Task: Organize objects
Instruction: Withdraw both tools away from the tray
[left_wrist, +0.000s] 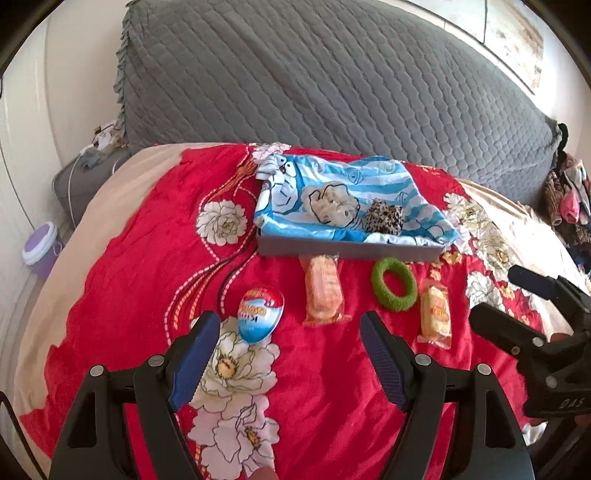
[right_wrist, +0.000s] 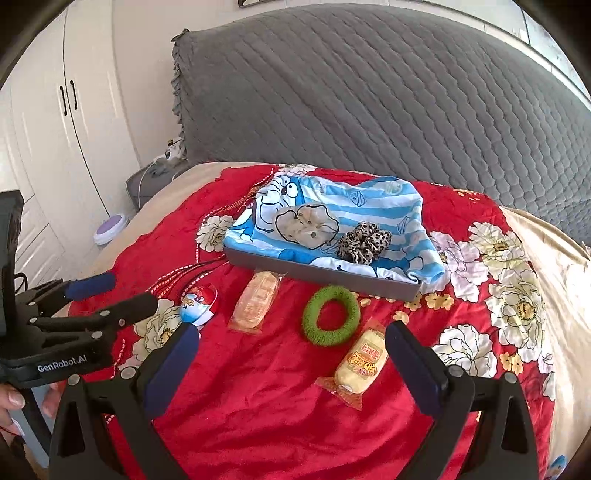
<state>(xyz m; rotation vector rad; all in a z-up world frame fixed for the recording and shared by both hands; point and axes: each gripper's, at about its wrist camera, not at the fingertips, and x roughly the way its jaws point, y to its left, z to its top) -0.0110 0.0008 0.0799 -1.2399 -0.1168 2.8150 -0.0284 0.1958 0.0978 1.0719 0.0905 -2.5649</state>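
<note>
On the red flowered bedspread stands a shallow grey box lined with a blue striped cartoon cloth. A cream scrunchie and a leopard scrunchie lie in it. In front of the box lie an egg-shaped sweet, an orange wrapped snack, a green ring scrunchie and a yellow wrapped snack. My left gripper hovers open near the egg. My right gripper is open wide, its right finger beside the yellow snack.
A grey quilted headboard rises behind the bed. White wardrobe doors and a purple-lidded bin stand to the left. A pile of clothes lies at the far right. A hand holds the left gripper.
</note>
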